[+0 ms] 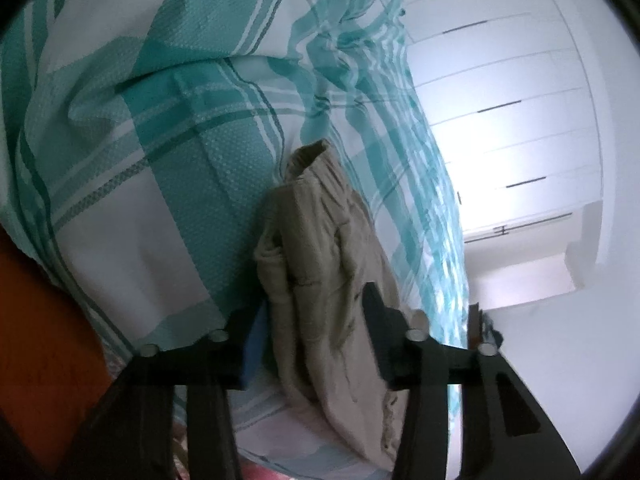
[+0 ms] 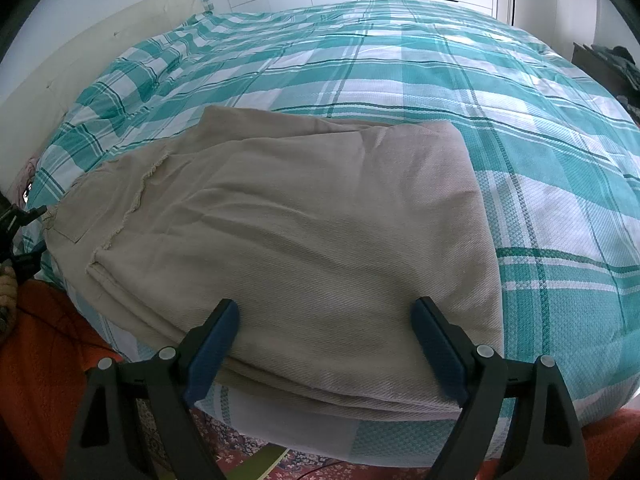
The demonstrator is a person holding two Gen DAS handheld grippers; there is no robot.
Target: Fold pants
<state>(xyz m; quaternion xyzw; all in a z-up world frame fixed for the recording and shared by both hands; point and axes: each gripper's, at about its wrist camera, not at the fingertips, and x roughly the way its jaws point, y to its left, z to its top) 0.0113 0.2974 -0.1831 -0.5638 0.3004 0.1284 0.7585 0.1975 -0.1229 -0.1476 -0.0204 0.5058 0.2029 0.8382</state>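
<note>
Lying folded on the teal-and-white plaid bedspread (image 2: 500,128), near its front edge: beige pants (image 2: 288,220), upper layer doubled over the lower one, frayed hem (image 2: 132,204) running diagonally across the left part, a pocket outline just left of that hem. Spread wide over the near fold: right gripper (image 2: 324,344), blue pads (image 2: 212,344) apart, both fingers resting against or just above the cloth, nothing pinched between them. Seen from the left wrist camera, tilted sharply: the same pants (image 1: 320,264) bunched into a narrow ridge against the bedspread (image 1: 160,140), waistband end pointing away from the lens. Straddling that ridge: left gripper (image 1: 316,332), one finger on each side, a clear gap between them, cloth lying in the gap; whether the pads press the fabric cannot be told. Behind the bed: white wardrobe doors (image 1: 500,92) with dark slim handles. At the bed's left in the right wrist view: cream headboard (image 2: 72,64). Below the bed edge: orange fabric (image 2: 44,360) and a patterned rug (image 2: 240,456).
</note>
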